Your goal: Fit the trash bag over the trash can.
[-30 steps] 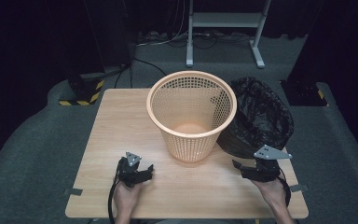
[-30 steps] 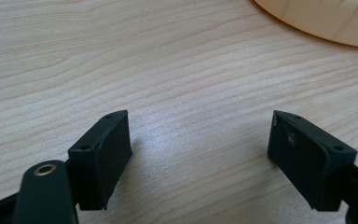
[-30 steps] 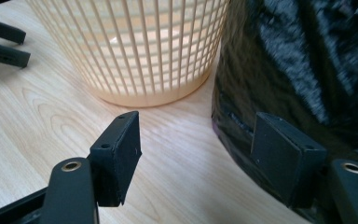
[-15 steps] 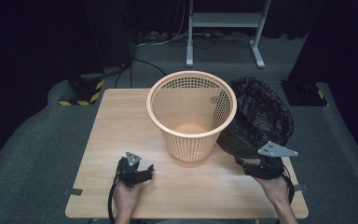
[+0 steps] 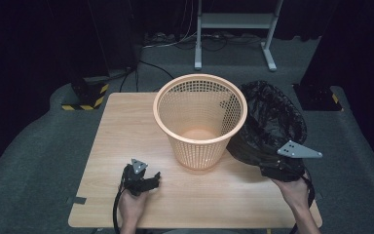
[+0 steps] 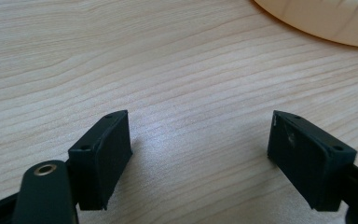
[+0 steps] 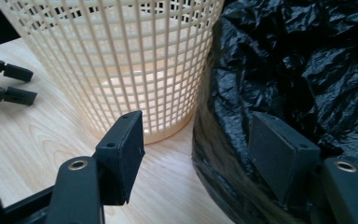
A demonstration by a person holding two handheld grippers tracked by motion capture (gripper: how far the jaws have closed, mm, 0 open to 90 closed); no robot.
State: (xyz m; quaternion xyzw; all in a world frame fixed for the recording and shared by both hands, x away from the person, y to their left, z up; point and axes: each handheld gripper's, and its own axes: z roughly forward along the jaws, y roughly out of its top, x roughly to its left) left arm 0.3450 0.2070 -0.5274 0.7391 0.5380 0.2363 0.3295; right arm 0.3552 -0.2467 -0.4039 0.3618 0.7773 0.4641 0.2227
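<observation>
A peach mesh wastebasket [image 5: 199,117] stands upright in the middle of the wooden table [image 5: 121,126]. A crumpled black plastic bag [image 5: 272,119] sits against its right side, mouth open upward. My right gripper [image 5: 273,168] is at the bag's near edge. In the right gripper view it [image 7: 196,149] is open, with its left jaw before the basket's [image 7: 135,65] base and its right jaw against the bag [image 7: 298,60]. My left gripper [image 5: 151,179] rests on the table left of the basket. It [image 6: 198,154] is open over bare wood, with the basket's foot [image 6: 326,23] just beyond.
A white metal stand [image 5: 233,29] and cables lie on the grey floor behind the table. A black box with yellow hazard stripes [image 5: 85,95] sits off the table's back left corner. The bag overhangs the table's right edge.
My right gripper has shifted slightly right and up against the black bag. The left gripper, basket and bag have stayed put.
</observation>
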